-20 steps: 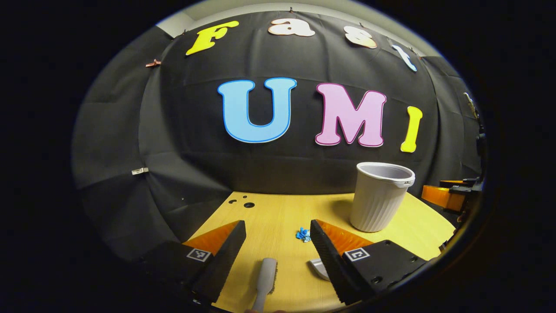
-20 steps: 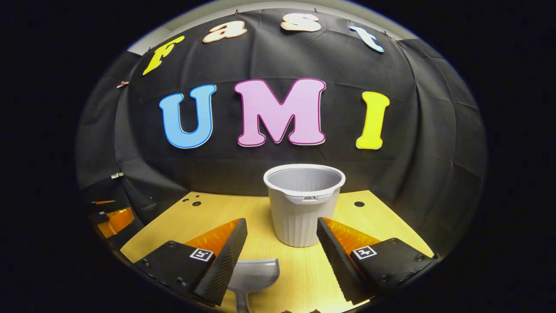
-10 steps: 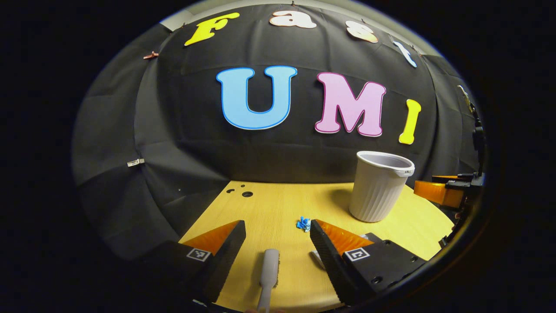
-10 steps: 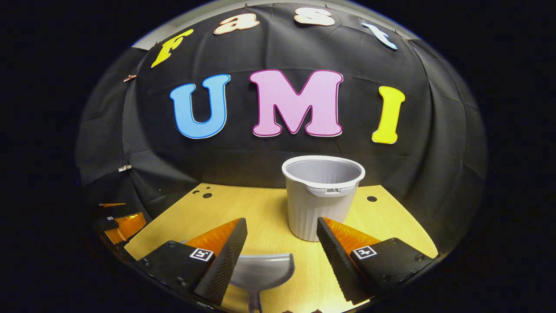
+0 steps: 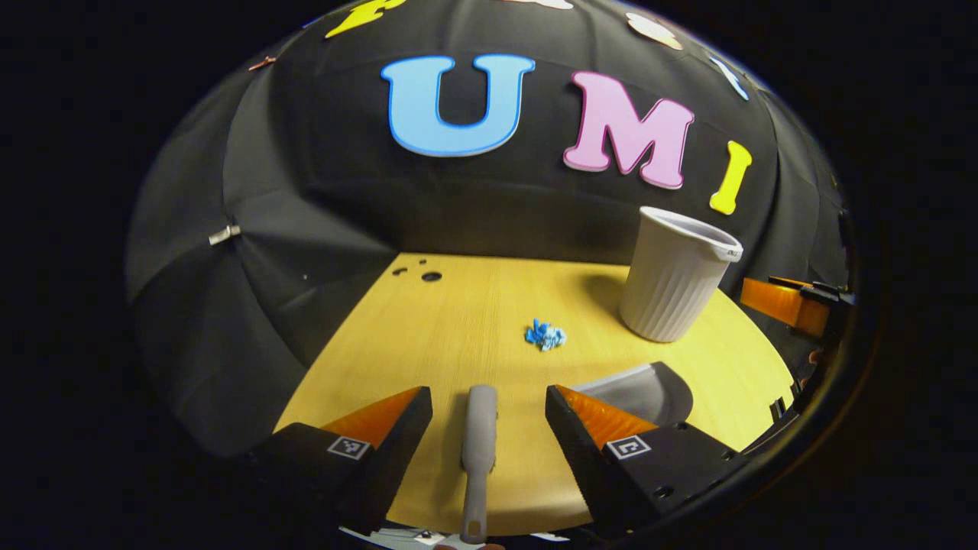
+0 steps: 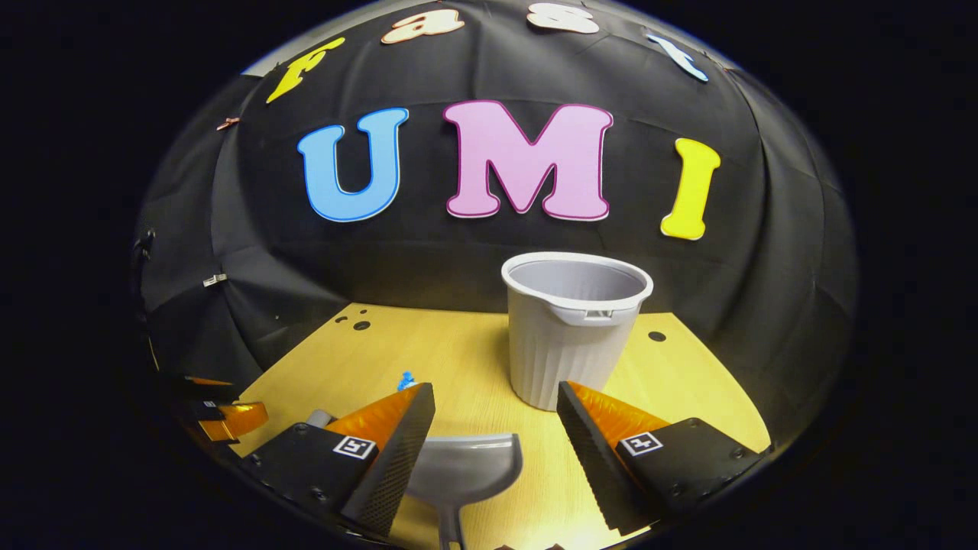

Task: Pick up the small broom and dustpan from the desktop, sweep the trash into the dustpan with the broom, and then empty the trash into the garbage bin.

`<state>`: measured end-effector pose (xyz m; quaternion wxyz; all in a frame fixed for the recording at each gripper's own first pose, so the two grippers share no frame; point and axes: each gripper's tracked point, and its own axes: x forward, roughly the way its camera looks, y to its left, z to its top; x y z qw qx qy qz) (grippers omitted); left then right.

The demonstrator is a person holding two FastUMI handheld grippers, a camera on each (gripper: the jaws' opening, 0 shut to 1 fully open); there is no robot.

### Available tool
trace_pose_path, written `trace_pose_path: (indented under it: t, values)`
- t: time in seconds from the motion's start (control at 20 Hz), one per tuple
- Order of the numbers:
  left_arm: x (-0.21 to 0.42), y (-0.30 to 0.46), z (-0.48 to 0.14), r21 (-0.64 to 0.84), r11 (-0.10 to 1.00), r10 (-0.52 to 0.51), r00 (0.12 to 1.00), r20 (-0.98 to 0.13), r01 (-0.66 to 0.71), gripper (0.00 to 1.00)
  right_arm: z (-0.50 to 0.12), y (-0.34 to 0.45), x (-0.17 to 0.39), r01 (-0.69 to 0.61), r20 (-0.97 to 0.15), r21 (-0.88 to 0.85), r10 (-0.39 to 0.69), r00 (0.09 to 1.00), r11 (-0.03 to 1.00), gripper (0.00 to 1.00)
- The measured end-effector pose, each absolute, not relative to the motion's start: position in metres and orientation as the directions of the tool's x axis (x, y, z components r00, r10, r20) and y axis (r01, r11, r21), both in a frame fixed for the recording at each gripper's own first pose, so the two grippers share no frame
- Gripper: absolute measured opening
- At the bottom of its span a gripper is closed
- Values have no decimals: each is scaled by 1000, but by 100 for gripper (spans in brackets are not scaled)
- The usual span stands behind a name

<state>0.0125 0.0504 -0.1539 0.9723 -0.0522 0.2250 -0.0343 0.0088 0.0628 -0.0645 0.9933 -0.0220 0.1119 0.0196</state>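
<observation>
While the left tool hangs above the near edge of the bench, the left gripper view shows its fingers spread wide, with the small broom lying flat between them, handle toward the camera, touching neither finger. That lineup suggests a grasp on the handle is being prepared. Beyond the broom's head sits the blue trash, apart from it on open wood. The dustpan lies just right of the broom, partly behind the right finger. The garbage bin stands upright farther back on the right.

In the right gripper view, the right tool is likewise spread open and holds nothing. The dustpan rests on the bench between its fingers, handle toward the camera, probably so the handle can be pinched. The garbage bin stands straight ahead, mouth up. A bit of the trash peeks over the left finger.
</observation>
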Motion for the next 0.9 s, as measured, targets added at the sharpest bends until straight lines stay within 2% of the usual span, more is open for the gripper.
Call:
trace_pose_path:
  t: [0.25, 0.4, 0.9]
  values:
    - [8, 52, -218, -192, 981, -121, 790, -600, 5, 98, -100, 62, 13, -16, -315, -49, -1, 949, 999, 100]
    - [5, 49, -246, -187, 982, -138, 725, -675, 12, 96, -123, 64, 8, -11, -377, -20, 2, 926, 1000, 100]
    - [-6, 44, -304, -102, 992, -123, 536, -835, 70, 96, -170, 65, -12, 11, -493, 18, -1, 870, 1000, 100]
